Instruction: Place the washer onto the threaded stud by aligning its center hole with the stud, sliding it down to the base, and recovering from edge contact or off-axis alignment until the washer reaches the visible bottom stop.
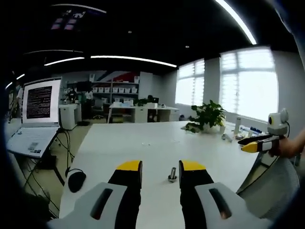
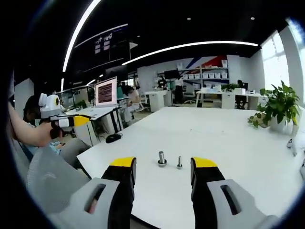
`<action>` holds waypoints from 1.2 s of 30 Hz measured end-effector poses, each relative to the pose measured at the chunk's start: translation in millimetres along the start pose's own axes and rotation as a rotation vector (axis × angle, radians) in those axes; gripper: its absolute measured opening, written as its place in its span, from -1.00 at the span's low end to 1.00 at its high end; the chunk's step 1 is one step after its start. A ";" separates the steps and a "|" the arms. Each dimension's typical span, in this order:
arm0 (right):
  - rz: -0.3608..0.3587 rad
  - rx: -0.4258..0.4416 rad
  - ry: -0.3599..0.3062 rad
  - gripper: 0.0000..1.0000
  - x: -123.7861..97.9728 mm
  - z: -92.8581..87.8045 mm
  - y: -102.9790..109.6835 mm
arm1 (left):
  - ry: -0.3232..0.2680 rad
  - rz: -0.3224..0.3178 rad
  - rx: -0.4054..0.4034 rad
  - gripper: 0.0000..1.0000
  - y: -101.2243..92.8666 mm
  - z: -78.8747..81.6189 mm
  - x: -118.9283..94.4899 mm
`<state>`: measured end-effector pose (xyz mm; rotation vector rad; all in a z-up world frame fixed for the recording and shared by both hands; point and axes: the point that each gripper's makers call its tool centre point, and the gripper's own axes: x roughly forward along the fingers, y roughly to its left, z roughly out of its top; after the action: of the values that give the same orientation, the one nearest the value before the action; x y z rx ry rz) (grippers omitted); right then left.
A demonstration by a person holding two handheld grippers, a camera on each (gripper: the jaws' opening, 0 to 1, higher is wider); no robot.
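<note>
Table (image 2: 228, 138): white, office setting.
Threaded stud (image 2: 162, 158): upright, 12 o'clock of right tongs (image 2: 163, 171).
Left tongs (image 1: 160, 174): spread apart, nothing held.
Right tongs: spread apart, nothing held.

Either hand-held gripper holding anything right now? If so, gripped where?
Nothing held. Left hand-held gripper and right hand-held gripper are both open, jaws empty, above the white table; the short metal threaded stud stands untouched.

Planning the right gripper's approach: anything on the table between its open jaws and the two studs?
Nothing visible. In the right gripper view, bare white table lies between the right gripper and both the wider-based stud and the thinner stud. Which piece is the washer is unclear.
</note>
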<state>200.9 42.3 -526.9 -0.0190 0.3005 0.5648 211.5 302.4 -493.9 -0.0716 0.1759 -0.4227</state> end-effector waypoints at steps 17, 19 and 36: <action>0.024 -0.021 0.049 -0.05 4.0 -8.7 1.9 | -0.009 0.003 -0.015 -0.42 2.8 1.0 -0.5; 0.033 -0.033 0.036 -0.05 3.6 -5.9 3.9 | -0.022 0.004 -0.002 -0.42 2.4 3.8 -1.2; -0.007 -0.018 0.010 -0.07 -0.3 -2.1 -5.6 | 0.007 -0.005 -0.010 -0.42 0.7 -2.3 1.6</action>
<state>203.0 37.2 -529.2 -0.0401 0.3048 0.5608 212.8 302.3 -496.5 -0.0809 0.1848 -0.4266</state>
